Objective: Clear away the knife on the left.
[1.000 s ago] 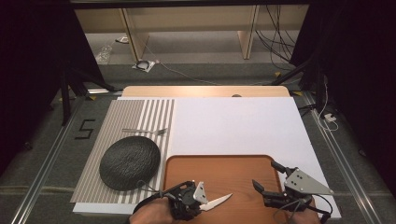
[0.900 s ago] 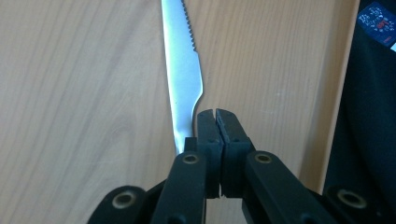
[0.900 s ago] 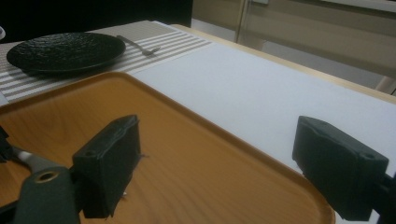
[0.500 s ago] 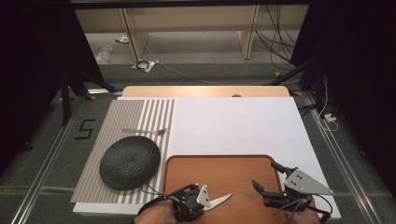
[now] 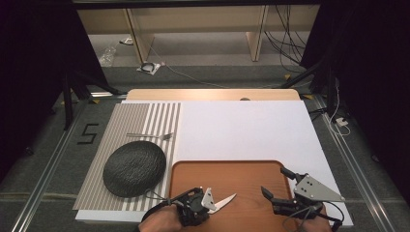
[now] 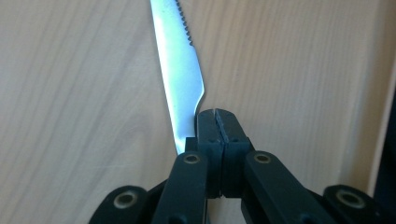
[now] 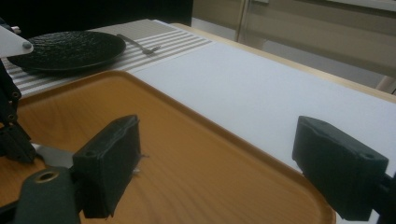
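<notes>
While a "5" (image 5: 87,134) marks the floor, left gripper (image 5: 212,202) clamps knife (image 5: 225,200); right gripper (image 5: 279,185) gapes empty.

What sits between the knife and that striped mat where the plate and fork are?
The left gripper is shut on the knife over the wooden tray. Toward the striped mat, nothing visible blocks it except the tray's raised rim and the black plate beside it.

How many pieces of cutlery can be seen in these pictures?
2. A knife is over the wooden tray, in the left claw. A fork lies on the striped mat behind the dark plate.
</notes>
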Demonstrator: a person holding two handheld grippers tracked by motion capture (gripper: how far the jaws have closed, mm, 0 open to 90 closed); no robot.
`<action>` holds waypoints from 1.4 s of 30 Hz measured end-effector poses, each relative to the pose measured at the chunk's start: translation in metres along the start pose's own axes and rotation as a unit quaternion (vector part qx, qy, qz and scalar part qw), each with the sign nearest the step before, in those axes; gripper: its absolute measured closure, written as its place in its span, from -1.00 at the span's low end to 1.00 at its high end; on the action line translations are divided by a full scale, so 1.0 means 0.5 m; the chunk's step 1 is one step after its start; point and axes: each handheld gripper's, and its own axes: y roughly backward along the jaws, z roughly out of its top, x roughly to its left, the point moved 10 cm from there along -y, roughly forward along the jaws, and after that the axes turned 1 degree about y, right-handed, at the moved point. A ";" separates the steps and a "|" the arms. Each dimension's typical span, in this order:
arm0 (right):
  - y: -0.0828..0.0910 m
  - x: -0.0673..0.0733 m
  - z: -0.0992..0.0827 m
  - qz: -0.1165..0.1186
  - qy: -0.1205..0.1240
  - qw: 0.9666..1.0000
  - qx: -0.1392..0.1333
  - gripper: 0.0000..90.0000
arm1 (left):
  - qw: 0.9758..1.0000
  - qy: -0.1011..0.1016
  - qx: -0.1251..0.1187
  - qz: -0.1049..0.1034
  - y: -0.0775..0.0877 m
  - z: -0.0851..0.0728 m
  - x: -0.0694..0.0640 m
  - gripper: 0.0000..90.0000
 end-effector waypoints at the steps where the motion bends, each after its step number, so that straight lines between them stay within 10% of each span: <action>1: 0.000 0.000 0.000 0.000 0.000 1.000 0.000 -0.64 | 1.000 0.000 0.000 0.002 0.000 0.000 0.002 0.98; 42: 0.000 -0.001 -0.001 -0.001 0.000 1.000 0.001 -0.64 | 0.997 0.057 0.001 0.056 0.031 -0.055 0.101 0.99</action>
